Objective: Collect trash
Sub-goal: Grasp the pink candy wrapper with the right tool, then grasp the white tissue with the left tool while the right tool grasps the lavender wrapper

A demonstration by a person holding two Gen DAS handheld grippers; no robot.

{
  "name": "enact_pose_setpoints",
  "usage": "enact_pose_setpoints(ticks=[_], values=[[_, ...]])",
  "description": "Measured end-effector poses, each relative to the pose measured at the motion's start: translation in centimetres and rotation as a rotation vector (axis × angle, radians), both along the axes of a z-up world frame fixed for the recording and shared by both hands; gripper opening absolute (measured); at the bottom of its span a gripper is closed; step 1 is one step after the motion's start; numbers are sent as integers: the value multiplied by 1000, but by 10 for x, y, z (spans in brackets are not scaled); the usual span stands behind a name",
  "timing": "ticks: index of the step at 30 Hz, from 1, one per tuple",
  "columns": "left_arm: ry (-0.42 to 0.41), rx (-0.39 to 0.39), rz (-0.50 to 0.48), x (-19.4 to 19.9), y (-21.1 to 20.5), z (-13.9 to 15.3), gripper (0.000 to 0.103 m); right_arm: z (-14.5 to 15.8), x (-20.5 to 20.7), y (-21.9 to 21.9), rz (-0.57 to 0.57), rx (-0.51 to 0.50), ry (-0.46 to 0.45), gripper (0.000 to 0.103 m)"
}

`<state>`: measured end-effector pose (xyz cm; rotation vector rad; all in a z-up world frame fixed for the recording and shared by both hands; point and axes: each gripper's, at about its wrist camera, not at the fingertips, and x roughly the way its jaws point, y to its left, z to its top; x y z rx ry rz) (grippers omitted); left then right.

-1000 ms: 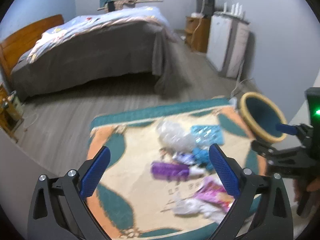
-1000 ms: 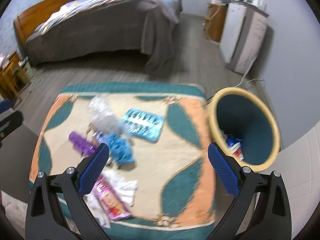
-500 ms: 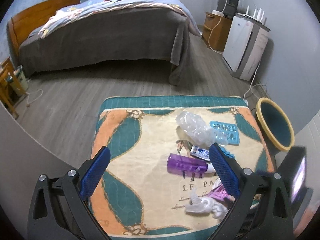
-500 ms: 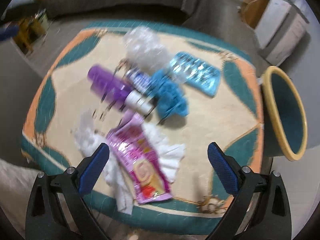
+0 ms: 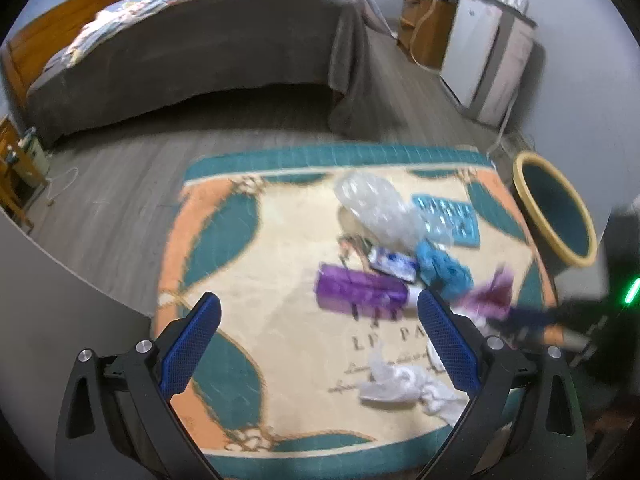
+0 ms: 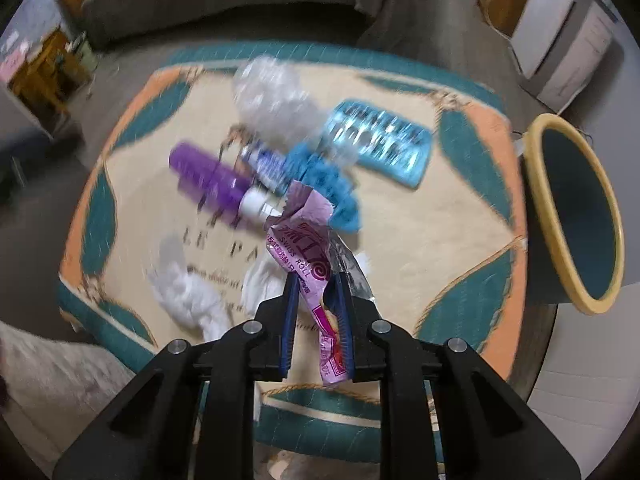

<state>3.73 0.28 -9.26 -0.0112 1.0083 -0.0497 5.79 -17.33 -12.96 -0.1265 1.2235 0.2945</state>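
Note:
My right gripper is shut on a pink snack wrapper and holds it above the rug; it shows blurred in the left wrist view. On the rug lie a purple bottle, a blue cloth, a clear plastic bag, a blue blister tray and white tissues. The bin, teal with a yellow rim, stands to the right of the rug. My left gripper is open and empty over the rug's near side.
The patterned rug lies on a grey wood floor. A bed stands behind it. A white cabinet and a wooden stand are at the back right. A small wooden table is at the left.
My right gripper has closed on the pink wrapper and lifted it off the rug. The left gripper has shifted slightly and stays open.

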Motion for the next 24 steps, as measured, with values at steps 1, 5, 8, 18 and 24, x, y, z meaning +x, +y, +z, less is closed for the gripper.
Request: enact_pose_setpoints(ticks=[1, 5, 8, 18, 24], values=[[13, -1, -18, -2, -6, -6, 97, 6, 3, -4, -2, 6, -10, 18], [81, -3, -71, -6, -28, -29, 97, 36, 13, -24, 4, -2, -62, 18], [125, -7, -71, -9, -37, -48, 97, 49, 22, -34, 31, -48, -117, 18], [293, -24, -183, -15, -67, -97, 55, 32, 30, -46, -38, 11, -76, 18], [248, 8, -198, -13, -70, -94, 39, 32, 33, -48, -41, 26, -77, 18]])
